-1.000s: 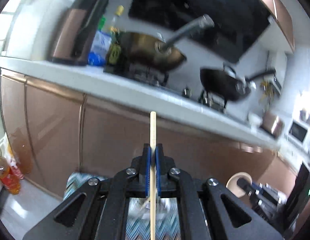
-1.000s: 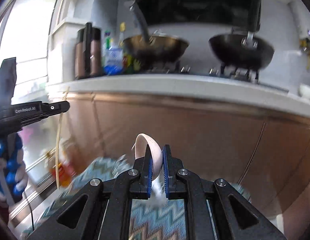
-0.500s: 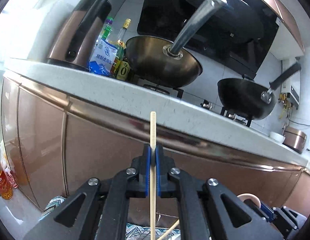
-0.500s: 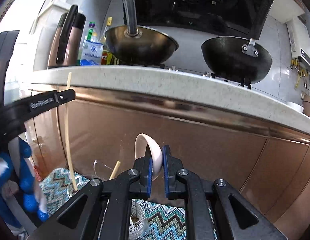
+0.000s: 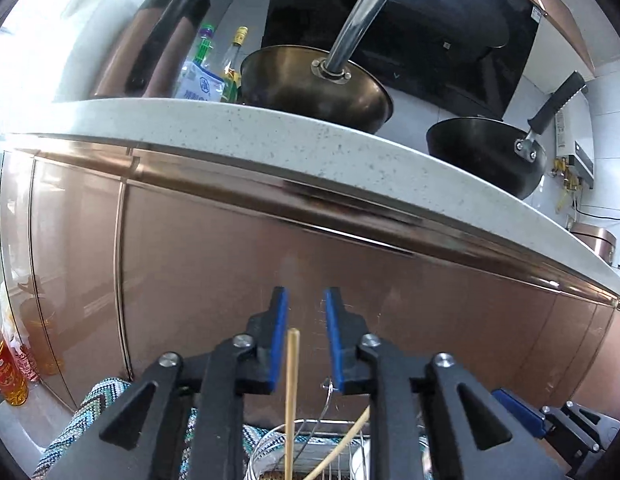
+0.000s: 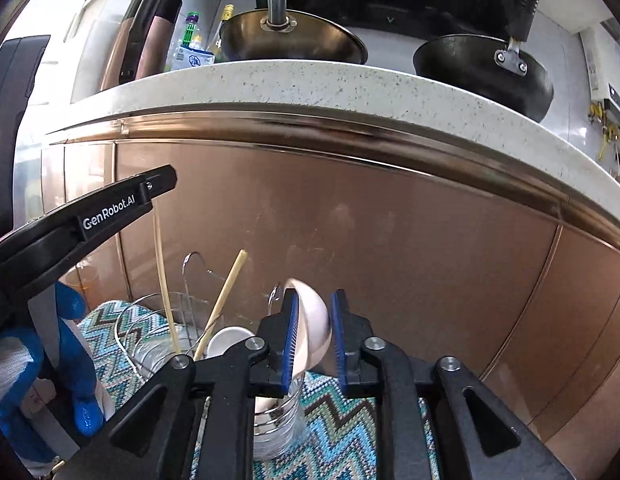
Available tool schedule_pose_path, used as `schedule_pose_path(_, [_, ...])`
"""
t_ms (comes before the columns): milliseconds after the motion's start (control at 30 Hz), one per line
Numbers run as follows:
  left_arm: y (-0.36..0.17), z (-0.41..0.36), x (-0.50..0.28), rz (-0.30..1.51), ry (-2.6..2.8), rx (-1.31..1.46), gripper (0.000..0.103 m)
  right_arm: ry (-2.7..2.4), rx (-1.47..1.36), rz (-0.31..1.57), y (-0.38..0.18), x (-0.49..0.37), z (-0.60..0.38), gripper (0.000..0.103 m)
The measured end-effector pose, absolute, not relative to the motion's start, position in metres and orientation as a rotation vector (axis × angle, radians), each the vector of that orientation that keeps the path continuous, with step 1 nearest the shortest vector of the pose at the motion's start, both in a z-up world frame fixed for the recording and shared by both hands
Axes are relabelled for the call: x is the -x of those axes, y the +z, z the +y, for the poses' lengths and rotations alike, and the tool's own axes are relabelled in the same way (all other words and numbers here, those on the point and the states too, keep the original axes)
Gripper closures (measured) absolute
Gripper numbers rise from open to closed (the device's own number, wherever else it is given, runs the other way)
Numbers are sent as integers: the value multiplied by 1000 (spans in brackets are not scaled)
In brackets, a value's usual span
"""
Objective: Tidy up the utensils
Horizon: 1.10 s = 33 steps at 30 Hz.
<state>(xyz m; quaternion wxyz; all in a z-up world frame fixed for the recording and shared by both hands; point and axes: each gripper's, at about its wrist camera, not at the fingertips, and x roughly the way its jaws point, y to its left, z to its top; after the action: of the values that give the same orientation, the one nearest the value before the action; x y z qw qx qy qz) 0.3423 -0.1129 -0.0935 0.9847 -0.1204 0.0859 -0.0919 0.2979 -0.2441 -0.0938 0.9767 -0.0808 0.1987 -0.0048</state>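
Wire holder contains chopsticks; both grippers opening, released chopstick, spoon.

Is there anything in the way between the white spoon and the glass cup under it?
Nothing visible blocks it. The white spoon sits loose between the opening right gripper fingers, directly above the glass cup. Another spoon and the chopsticks stand to the left.
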Motion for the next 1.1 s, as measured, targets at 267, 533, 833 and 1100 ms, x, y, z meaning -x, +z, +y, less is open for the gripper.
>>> schedule_pose_path(267, [-55,-96,-308,128,-199,223,75,-10,164,360,-65,-275,-242,77])
schedule_pose_path(533, [12,-66,-244,49,-182,174,54,-15,160,289,-10,-226,-245,77])
schedule_pose_path(833, [51,-26,-167,43,-179,115,46,-6,139,235,39,-144,-258,75])
schedule_pose_path(1100, [63,10,-115,83,-184,79,46,15,108,235,56,-88,-270,75])
